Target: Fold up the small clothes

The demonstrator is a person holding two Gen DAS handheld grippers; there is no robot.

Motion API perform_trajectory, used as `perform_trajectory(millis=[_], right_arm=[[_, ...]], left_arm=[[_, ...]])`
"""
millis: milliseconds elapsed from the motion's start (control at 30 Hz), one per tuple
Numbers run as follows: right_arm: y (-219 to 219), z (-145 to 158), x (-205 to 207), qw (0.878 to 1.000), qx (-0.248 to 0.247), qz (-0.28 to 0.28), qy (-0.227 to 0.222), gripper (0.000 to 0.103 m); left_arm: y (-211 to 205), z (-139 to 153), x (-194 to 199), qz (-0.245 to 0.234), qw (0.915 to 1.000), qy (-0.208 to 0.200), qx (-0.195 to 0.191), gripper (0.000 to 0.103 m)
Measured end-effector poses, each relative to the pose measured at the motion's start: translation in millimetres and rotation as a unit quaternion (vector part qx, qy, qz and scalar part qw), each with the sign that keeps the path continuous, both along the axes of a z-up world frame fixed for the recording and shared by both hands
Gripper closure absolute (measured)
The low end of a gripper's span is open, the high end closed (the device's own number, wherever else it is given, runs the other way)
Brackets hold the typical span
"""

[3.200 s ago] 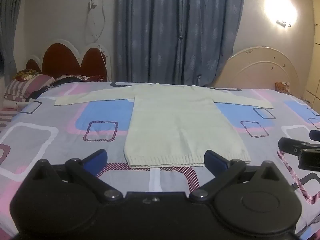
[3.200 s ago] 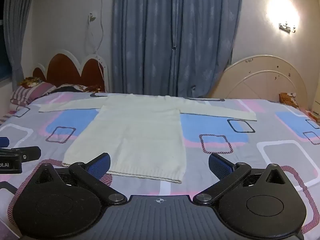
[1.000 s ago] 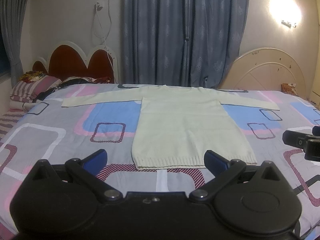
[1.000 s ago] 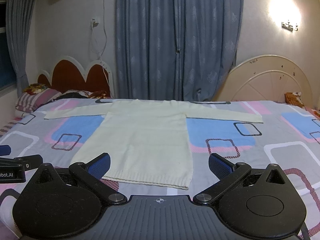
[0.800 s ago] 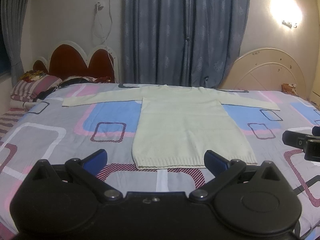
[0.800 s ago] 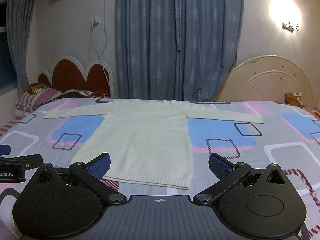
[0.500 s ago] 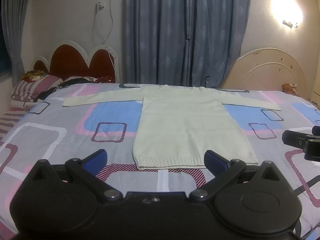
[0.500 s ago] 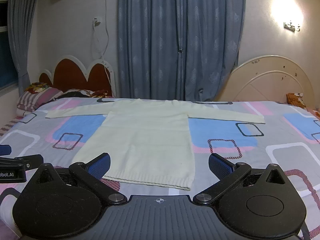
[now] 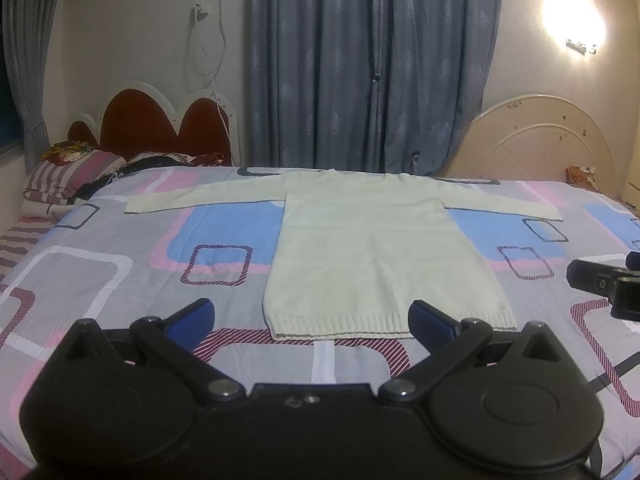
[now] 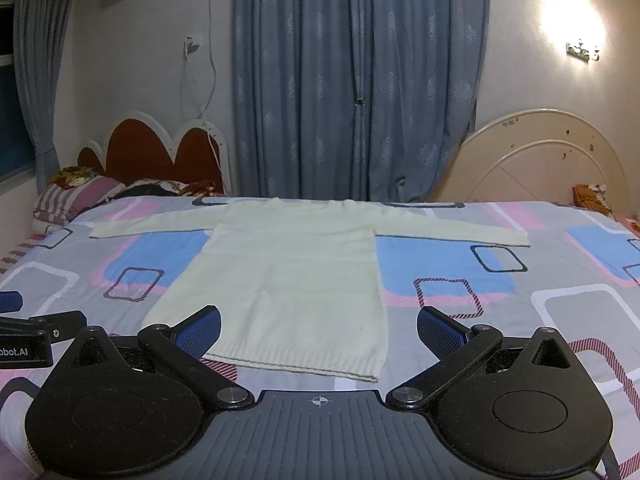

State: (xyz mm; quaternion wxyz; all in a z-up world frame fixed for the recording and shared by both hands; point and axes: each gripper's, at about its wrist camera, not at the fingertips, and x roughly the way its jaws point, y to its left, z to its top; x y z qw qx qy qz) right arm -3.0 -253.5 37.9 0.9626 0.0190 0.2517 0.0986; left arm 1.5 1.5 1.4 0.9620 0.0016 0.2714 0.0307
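A: Nearest?
B: Left gripper (image 9: 311,316), fingers spread, empty; the sweater (image 9: 380,256) hem lies between its tips. Right gripper (image 10: 319,327) likewise spread, empty.
A: The sweater?
B: Flat on the bedspread (image 9: 120,264) at 12 o'clock, sleeves out to 9 and 3, nothing on it.
A: Farther?
B: Pillows (image 9: 68,176) at 10, a headboard (image 9: 160,128) behind, curtains (image 9: 372,64) at 12, a lamp (image 9: 576,24) at 2.

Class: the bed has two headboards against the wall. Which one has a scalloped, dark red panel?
The left headboard, behind the striped pillows. The right headboard is plain cream, one rounded arch.
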Motion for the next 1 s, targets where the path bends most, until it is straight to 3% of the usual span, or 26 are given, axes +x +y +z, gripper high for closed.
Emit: perform_trajectory(millis=[300,533,700,833,900,967,1000], right_arm=[[-16,-5,19,1.000,0.011,0.003,0.011,0.000],[-48,-17,66,0.999,0.029,-0.027,0.029,0.000],[-81,-35,132,0.996,0.050,-0.050,0.056,0.000],[-105,-45,182,0.994,0.045,-0.085,0.047,0.000],[-122,-54,211,0.992,0.041,-0.112,0.044,0.000],[-141,-63,240,0.989,0.051,-0.130,0.044,0.001],[-152,-68,254,0.988,0.056,-0.140,0.044,0.006]], left_arm=[[4,-1,24,0.009,0.9998,-0.003,-0.019,0.000],[9,-4,73,-0.015,0.9984,-0.018,-0.051,0.000],[10,-21,131,-0.025,0.9979,0.005,-0.059,0.005],[8,-42,195,-0.003,0.9989,0.025,-0.038,0.006],[10,-51,227,0.004,0.9988,0.034,-0.036,0.010],[10,-58,259,0.003,0.9987,0.038,-0.033,0.024],[9,-62,276,0.002,0.9989,0.038,-0.028,0.026]])
